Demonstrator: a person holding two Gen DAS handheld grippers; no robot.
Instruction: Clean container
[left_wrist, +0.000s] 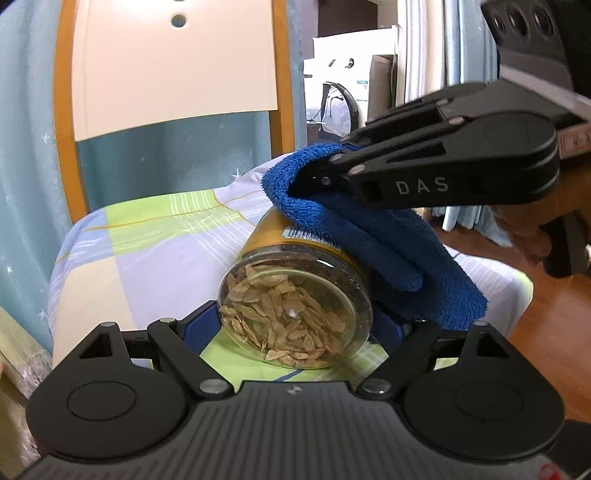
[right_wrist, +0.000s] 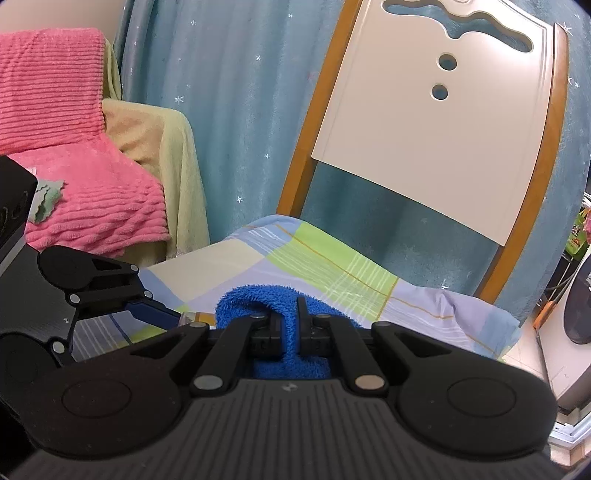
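Up close in the left wrist view, the left gripper (left_wrist: 295, 325) has its blue-padded fingers (left_wrist: 201, 323) closed against the sides of a glass jar (left_wrist: 295, 314), which lies on its side above a checked cushion (left_wrist: 155, 243) in green, lilac and cream. Its clear base faces the camera and shows pale brown dried slices filling the inside. An amber label wraps the jar's body, and only a barcode strip can be made out on it; the print is too small to read. To the right, a blue towel (left_wrist: 373, 236) drapes over the jar's upper right side, touching it. Further right, the right gripper (left_wrist: 314, 173) reaches in from above with "DAS" in pale letters on its arm; its jaws are pinched nearly together on a fold of the towel, as the right wrist view confirms. Behind stands a chair back (left_wrist: 170, 66) with orange trim.
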